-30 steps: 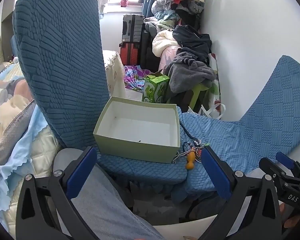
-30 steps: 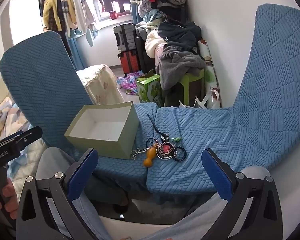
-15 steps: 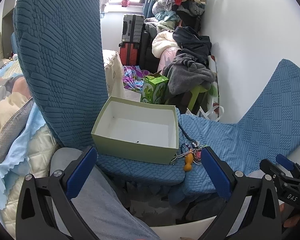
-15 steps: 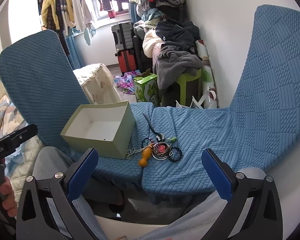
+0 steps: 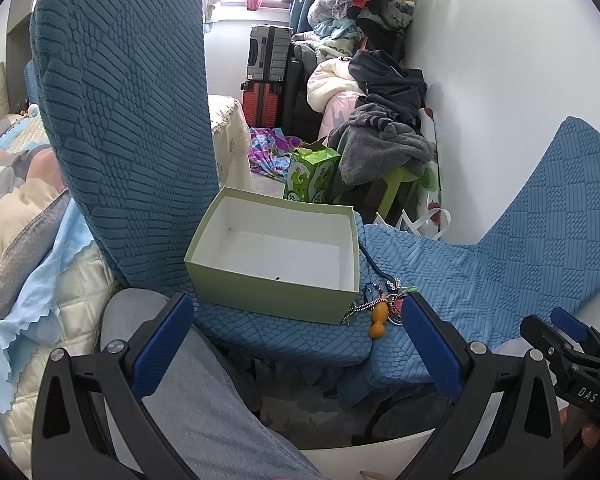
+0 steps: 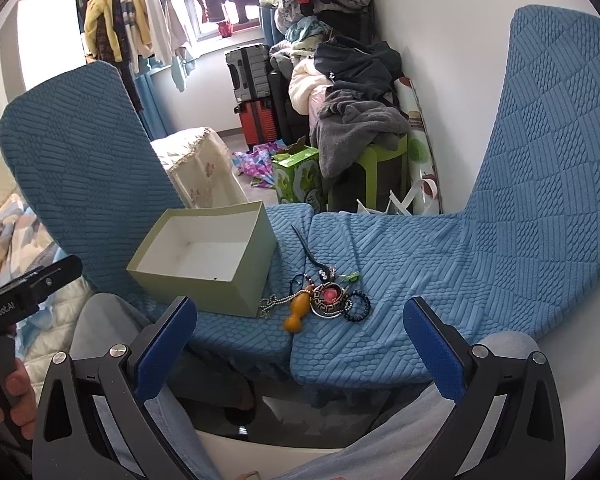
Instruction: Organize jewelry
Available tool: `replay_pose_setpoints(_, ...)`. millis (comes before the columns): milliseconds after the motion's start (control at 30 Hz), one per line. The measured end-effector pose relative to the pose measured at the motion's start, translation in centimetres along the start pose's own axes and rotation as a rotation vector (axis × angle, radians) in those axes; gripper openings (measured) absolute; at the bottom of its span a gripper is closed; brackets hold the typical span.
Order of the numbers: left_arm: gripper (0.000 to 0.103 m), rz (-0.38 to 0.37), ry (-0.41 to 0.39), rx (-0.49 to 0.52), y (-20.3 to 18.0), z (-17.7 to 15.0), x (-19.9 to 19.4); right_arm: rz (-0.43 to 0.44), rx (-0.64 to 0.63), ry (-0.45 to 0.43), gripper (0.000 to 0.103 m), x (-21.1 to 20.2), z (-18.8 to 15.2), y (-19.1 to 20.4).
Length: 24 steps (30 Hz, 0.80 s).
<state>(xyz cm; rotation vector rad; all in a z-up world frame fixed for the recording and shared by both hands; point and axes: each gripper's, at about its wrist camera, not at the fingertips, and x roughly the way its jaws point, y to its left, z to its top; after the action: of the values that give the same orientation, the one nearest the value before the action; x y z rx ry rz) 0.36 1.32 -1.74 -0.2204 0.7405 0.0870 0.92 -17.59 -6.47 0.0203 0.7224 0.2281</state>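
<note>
A pale green box (image 5: 274, 294) (image 6: 204, 286) with a white inside stands open on the left blue chair seat. Just right of it a small heap of jewelry (image 6: 324, 298) (image 5: 384, 306) lies where the two seats meet: an orange gourd pendant (image 6: 296, 316), a round dark pendant with a pink centre (image 6: 329, 296), a dark bead bracelet (image 6: 358, 307), a bead chain and a black cord. My left gripper (image 5: 296, 340) hangs open, short of the box. Short of the heap, my right gripper (image 6: 300, 344) is open and holds nothing.
Two chairs in blue textured covers (image 6: 540, 184) (image 5: 128, 120) face me, their backs rising left and right. A person's knees in grey trousers (image 5: 204, 400) lie under the grippers. Beyond the seats are a green carton (image 6: 298, 174), piled clothes (image 6: 356, 120), suitcases (image 6: 252, 92) and a white wall.
Both views have crept slightly nearer and lower toward the seats, so the box and the jewelry heap sit a little lower. Nothing was taken hold of; both grippers stayed open.
</note>
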Motion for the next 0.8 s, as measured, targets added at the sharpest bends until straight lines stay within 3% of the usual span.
replay_pose_setpoints(800,0.103,0.002,0.023,0.011,-0.55,-0.19,0.83,-0.007,0.007,0.021,0.103,0.36,-0.52,-0.20)
